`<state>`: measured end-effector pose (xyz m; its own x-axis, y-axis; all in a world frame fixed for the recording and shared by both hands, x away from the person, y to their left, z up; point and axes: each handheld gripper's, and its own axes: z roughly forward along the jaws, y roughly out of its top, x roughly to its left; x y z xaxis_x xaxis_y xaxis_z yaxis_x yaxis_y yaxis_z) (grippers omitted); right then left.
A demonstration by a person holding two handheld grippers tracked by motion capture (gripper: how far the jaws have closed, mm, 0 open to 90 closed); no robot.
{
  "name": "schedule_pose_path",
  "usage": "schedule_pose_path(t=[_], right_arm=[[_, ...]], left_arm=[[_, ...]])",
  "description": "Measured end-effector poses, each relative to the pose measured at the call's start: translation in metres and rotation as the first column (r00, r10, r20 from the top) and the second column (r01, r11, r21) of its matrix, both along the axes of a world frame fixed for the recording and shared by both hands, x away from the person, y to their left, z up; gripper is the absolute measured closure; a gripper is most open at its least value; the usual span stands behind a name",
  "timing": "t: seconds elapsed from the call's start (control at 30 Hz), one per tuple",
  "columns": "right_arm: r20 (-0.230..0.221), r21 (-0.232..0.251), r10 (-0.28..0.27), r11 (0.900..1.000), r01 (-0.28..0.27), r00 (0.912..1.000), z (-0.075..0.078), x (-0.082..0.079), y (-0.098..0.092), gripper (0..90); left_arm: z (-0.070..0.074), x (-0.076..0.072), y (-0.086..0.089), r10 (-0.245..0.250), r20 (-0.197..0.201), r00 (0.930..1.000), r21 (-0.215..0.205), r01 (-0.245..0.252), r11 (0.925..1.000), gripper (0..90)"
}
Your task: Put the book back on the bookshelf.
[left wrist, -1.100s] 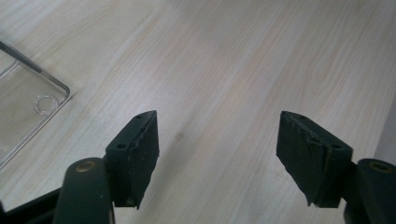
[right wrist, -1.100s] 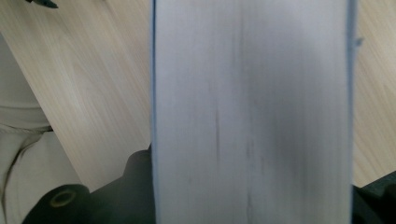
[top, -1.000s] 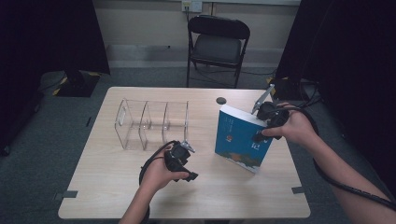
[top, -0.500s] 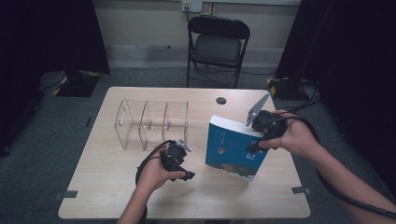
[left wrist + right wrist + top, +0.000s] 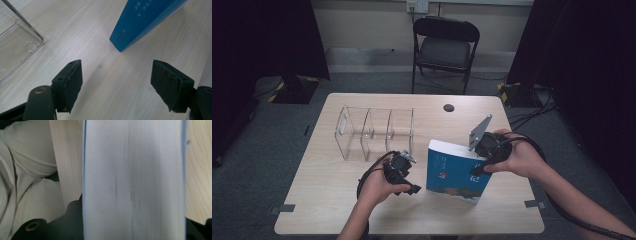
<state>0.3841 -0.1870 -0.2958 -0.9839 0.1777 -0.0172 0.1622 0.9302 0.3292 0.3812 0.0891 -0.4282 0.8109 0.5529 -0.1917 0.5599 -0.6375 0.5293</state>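
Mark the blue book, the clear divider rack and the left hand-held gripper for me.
blue book (image 5: 453, 172), high view, front cover.
clear divider rack (image 5: 377, 132), high view, middle compartment wall.
left hand-held gripper (image 5: 116, 85), left gripper view, gap midway between its open jaws.

A black folding chair (image 5: 445, 50) stands behind the table (image 5: 337, 205), against a pale wall (image 5: 362, 25).

No wording can be read anywhere. The blue book (image 5: 455, 172) carries small pale lettering on its front cover in the high view, beside a little red mark, but it is too small to make out. In the left gripper view the same book (image 5: 140, 22) shows a few light characters near the top of its blue face and a small red figure near its lower corner; the characters are blurred and cannot be made out.
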Motion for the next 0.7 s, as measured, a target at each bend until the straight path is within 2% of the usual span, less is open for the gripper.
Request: schedule_pose_path(t=[0.1,0.13,0.2,0.27,0.37,0.57,0.6,0.7], right_arm=[[0.007,0.027,0.01,1.0,-0.01,0.9999,-0.003,0.0,-0.006,59.6],[0.008,0.05,-0.001,0.999,0.001,1.0,-0.002,-0.001,-0.007,59.3],[0.022,0.06,0.009,0.998,-0.01,0.9997,-0.002,-0.003,-0.008,58.7],[0.021,0.071,0.002,0.997,-0.003,0.9998,-0.002,-0.004,-0.009,58.5],[0.032,0.112,-0.007,0.994,0.003,0.9995,-0.002,-0.003,-0.013,56.3],[0.047,0.128,-0.01,0.992,0.004,0.9989,-0.002,-0.004,-0.014,51.8],[0.056,0.139,-0.013,0.99,0.005,0.9984,-0.002,-0.004,-0.014,47.4],[0.059,0.164,-0.024,0.986,0.014,0.998,-0.002,-0.005,-0.018,45.5]], left_arm=[[0.0,0.0,-0.001,-0.006,-0.007,1.0,-0.005,0.006,1.0,24.3],[-0.001,0.0,-0.002,-0.007,-0.008,0.9999,-0.01,0.007,0.9999,24.3],[0.0,0.0,-0.003,-0.012,-0.007,0.9999,-0.01,0.012,0.9999,23.9],[0.0,-0.001,-0.005,-0.015,-0.007,0.9999,-0.013,0.015,0.9998,21.7],[0.001,0.0,-0.007,-0.033,-0.01,0.9994,-0.015,0.033,0.9993,21.3],[0.0,0.003,-0.008,-0.048,-0.024,0.9986,-0.014,0.048,0.9988,19.8],[0.001,0.003,-0.009,-0.051,-0.024,0.9984,-0.007,0.051,0.9987,19.5],[0.007,0.002,-0.008,-0.064,-0.026,0.9976,-0.017,0.063,0.9979,18.7]])
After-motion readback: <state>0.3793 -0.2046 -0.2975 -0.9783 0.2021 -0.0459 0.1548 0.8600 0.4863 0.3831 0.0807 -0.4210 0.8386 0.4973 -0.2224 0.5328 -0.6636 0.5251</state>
